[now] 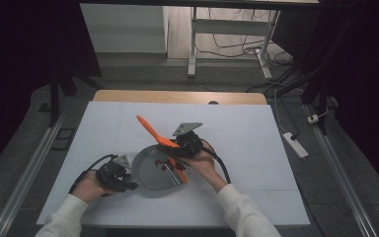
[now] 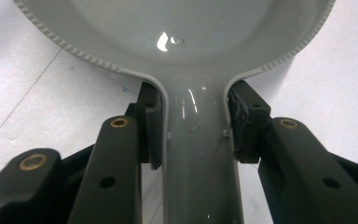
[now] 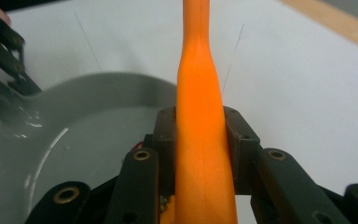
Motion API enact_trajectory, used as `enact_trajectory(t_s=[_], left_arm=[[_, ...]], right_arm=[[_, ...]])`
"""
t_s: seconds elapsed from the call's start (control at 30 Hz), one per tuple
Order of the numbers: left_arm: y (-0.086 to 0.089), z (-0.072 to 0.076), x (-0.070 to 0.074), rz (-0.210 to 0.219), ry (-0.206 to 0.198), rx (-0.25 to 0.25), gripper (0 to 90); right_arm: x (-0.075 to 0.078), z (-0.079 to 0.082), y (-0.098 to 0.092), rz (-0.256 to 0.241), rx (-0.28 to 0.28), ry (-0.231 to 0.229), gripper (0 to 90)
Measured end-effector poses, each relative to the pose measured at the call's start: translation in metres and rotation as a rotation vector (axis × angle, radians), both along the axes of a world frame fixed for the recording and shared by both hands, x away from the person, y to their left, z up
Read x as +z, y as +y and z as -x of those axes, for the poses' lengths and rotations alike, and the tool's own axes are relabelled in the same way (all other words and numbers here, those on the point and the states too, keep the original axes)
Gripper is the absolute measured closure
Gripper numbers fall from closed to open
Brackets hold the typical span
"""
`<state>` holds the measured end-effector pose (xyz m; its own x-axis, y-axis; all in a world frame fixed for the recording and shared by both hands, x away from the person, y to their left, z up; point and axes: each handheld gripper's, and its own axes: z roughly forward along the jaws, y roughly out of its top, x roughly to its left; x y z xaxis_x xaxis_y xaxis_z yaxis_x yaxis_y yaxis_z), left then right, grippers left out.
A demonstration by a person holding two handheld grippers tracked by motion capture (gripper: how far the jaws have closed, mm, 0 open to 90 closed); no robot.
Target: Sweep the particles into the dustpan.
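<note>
1. High view: a grey pan (image 1: 150, 170) sits on the white tabletop (image 1: 103, 128), near the front edge, a little left of centre. The left gripper (image 1: 128, 185) is at the pan's left side, held in the person's left hand (image 1: 91, 187); the right gripper (image 1: 177, 150) is over the pan's far right rim, held in the right hand (image 1: 205, 163).
2. An orange spatula (image 1: 153, 132) runs diagonally, one end raised over the tabletop up and to the left, the other end down over the pan's right side.
3. Left gripper view adds what the high view cannot resolve: the pan's handle (image 2: 198, 154) runs straight between the two fingers (image 2: 149, 126), both pads pressed against its sides just below where it joins the bowl. Fingers closed narrowly on the handle.
4. The same view shows a ribbed rim (image 2: 70, 46) and a glossy highlight inside the bowl.
5. Right gripper view: the spatula shaft (image 3: 203, 140) passes between the fingers (image 3: 240, 140), both pads touching it. Fingers closed on the spatula. Pan bowl (image 3: 88, 135) lies below and to the left; the other gripper (image 3: 4, 51) shows at the upper left.
6. Hard to make out: in the high view, small red parts (image 1: 167, 165) beneath the right gripper, identity unclear. Whether the spatula's lower end touches the pan cannot be told.
7. Cut off: the spatula's far end leaves the top of the right gripper view; the pan's bowl is cropped in the left gripper view.
</note>
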<state>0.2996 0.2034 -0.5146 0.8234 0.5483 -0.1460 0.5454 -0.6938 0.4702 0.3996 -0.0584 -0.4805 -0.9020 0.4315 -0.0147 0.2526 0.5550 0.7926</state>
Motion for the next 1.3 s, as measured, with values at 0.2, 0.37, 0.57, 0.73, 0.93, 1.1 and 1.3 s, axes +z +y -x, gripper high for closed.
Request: enact_trajectory(t_s=[0.2, 0.37, 0.57, 0.73, 0.93, 1.1, 1.3], left_arm=[[0.000, 0.001, 0.000, 0.000, 0.000, 0.002, 62.1], [0.000, 0.001, -0.001, 0.000, 0.001, 0.001, 62.1], [0.000, 0.002, -0.002, 0.006, 0.007, -0.002, 62.1], [0.000, 0.002, -0.001, 0.005, 0.006, -0.002, 62.1], [0.001, 0.001, -0.001, 0.009, 0.011, -0.004, 62.1], [0.001, 0.002, -0.001, 0.006, 0.013, -0.008, 62.0], [0.001, 0.003, -0.001, 0.005, 0.013, -0.010, 62.0]], right_arm=[[0.019, 0.011, -0.021, -0.024, -0.067, -0.059, 70.3], [0.025, 0.023, -0.041, 0.003, -0.140, -0.084, 70.4], [0.020, 0.039, -0.066, 0.012, -0.235, -0.057, 70.3], [0.014, 0.035, -0.074, 0.031, -0.269, -0.049, 70.3], [0.006, 0.028, -0.068, 0.061, -0.239, -0.045, 70.3], [0.001, 0.027, -0.061, 0.075, -0.227, -0.036, 70.3], [-0.004, 0.025, -0.054, 0.089, -0.212, -0.028, 70.3]])
